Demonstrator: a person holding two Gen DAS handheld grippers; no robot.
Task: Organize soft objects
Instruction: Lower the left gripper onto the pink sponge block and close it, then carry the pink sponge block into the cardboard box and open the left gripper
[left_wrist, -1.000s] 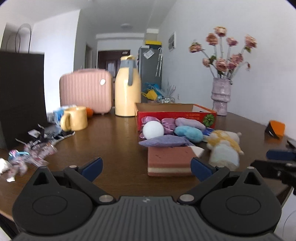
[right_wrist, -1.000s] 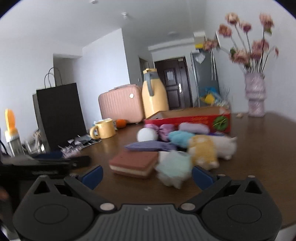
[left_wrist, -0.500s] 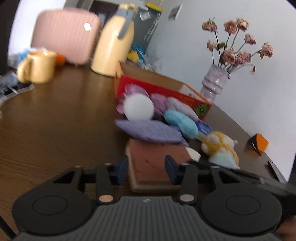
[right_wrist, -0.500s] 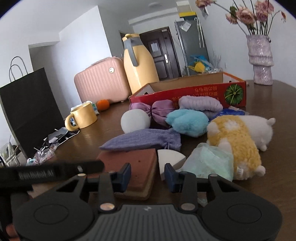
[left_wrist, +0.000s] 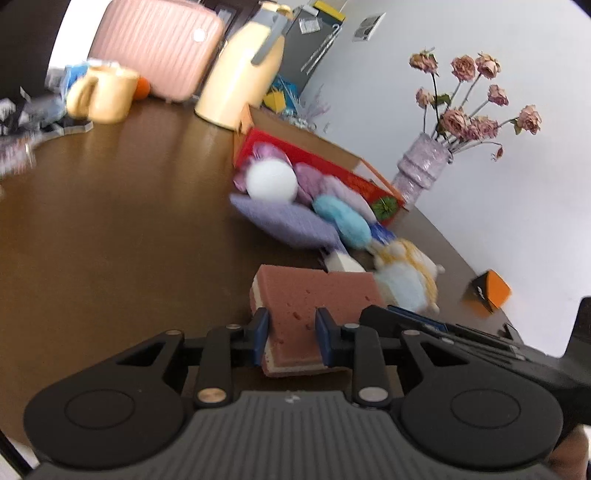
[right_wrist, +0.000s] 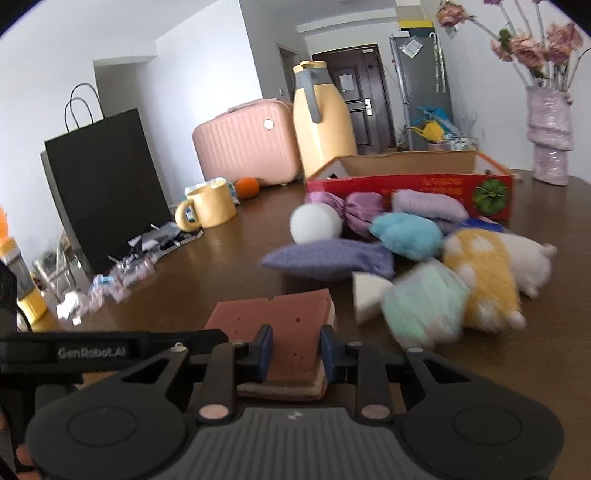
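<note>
A reddish-brown sponge (left_wrist: 314, 295) (right_wrist: 273, 314) lies on the dark wooden table (left_wrist: 110, 240). My left gripper (left_wrist: 291, 338) is closing on one near corner of it, pads pressing its sides. My right gripper (right_wrist: 295, 350) is closing on another near part, and the sponge looks pinched between its pads. Beyond lie a white ball (right_wrist: 316, 223), a purple pouch (right_wrist: 325, 258), a blue plush (right_wrist: 406, 234), a yellow-and-white plush toy (right_wrist: 491, 273), a mint puff (right_wrist: 424, 306) and a white wedge (right_wrist: 365, 295). An open red cardboard box (right_wrist: 410, 181) stands behind them.
A yellow mug (right_wrist: 210, 206), an orange (right_wrist: 246, 187), a pink case (right_wrist: 243, 144) and a yellow jug (right_wrist: 325, 122) stand at the back. A black paper bag (right_wrist: 107, 184) and wrappers (right_wrist: 122, 273) are at left, a flower vase (right_wrist: 550, 136) at right. An orange-black block (left_wrist: 487, 291) sits near the table's right edge.
Both grippers went from wide open to nearly shut and moved forward onto the sponge. The left view rolled, and the sponge's near end now sits between both pairs of pads.
</note>
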